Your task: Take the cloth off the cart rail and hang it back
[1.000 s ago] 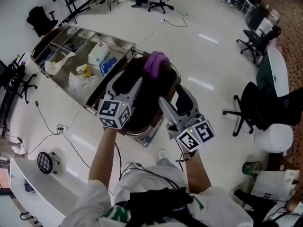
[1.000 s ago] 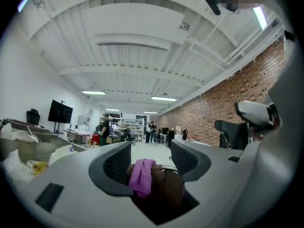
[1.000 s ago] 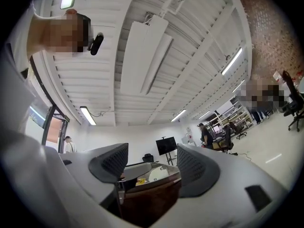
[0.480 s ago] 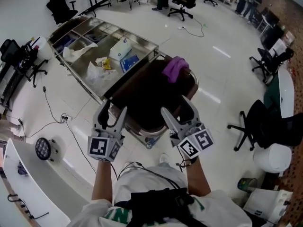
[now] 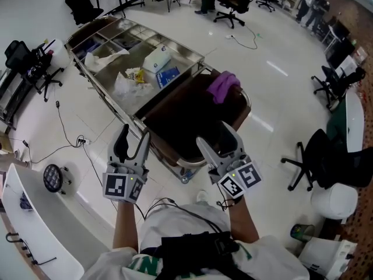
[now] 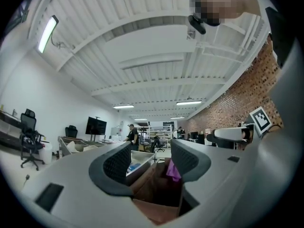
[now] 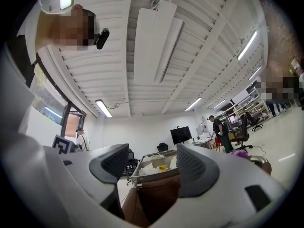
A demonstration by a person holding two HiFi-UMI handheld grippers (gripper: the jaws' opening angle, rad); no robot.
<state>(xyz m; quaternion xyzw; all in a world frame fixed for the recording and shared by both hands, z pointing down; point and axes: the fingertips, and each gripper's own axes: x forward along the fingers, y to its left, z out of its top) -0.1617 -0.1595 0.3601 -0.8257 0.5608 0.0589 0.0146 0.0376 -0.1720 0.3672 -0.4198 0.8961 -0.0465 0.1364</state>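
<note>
A purple cloth [image 5: 224, 85] lies bunched on the rail at the far end of the steel cart [image 5: 192, 58], above a brown bag [image 5: 186, 118] that hangs from that end. My left gripper [image 5: 133, 140] is open and empty, held near the bag's left corner and well short of the cloth. My right gripper [image 5: 217, 136] is open and empty over the bag's near rim. In the left gripper view the cloth [image 6: 173, 171] shows small between the fingers of the gripper [image 6: 151, 158]. The right gripper view has the gripper [image 7: 152, 163] facing the bag [image 7: 152, 198], with the cloth [image 7: 240, 153] off to the right.
The cart tray holds white bags, a white box [image 5: 156, 57] and a blue pack [image 5: 169, 76]. Cables [image 5: 70, 142] and a round black lamp [image 5: 52, 178] lie on the floor at left. Office chairs [image 5: 323, 156] stand at right, a white desk [image 5: 35, 238] at lower left. People stand far back.
My left gripper has drawn back from over the bag, down and to the left, toward the person. The right gripper has barely moved. The cloth stays on the rail.
</note>
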